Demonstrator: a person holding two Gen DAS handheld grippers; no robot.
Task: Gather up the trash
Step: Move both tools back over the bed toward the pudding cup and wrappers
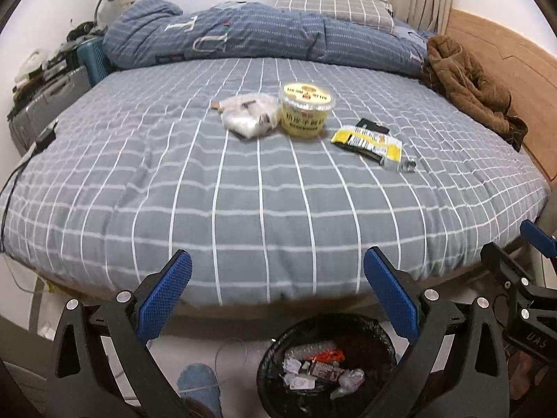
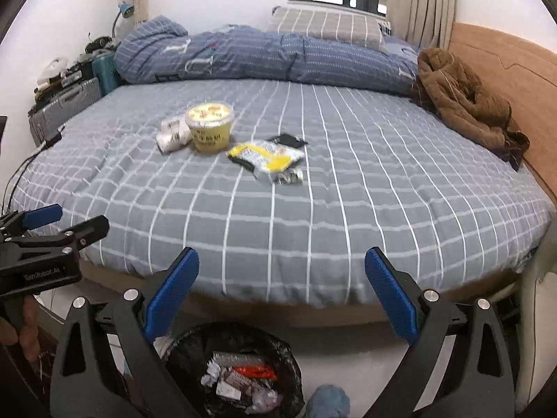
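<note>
Three pieces of trash lie mid-bed on the grey checked sheet: a yellow lidded tub [image 1: 306, 109] [image 2: 210, 126], a crumpled clear plastic bag [image 1: 249, 114] [image 2: 172, 135] to its left, and a yellow-black snack wrapper [image 1: 370, 141] [image 2: 269, 158] to its right. A black-lined trash bin [image 1: 327, 365] [image 2: 236, 372] holding several scraps stands on the floor at the bed's foot. My left gripper [image 1: 277, 261] and right gripper [image 2: 282, 261] are both open and empty, above the bin, well short of the trash.
A rolled blue duvet [image 1: 264, 35] and a grey pillow [image 1: 334, 3] lie at the far side. A brown jacket [image 1: 470, 83] lies by the wooden headboard [image 1: 504, 55]. Suitcases and clutter [image 1: 48, 94] stand left. A cable [image 1: 10, 181] trails off the bed's left edge.
</note>
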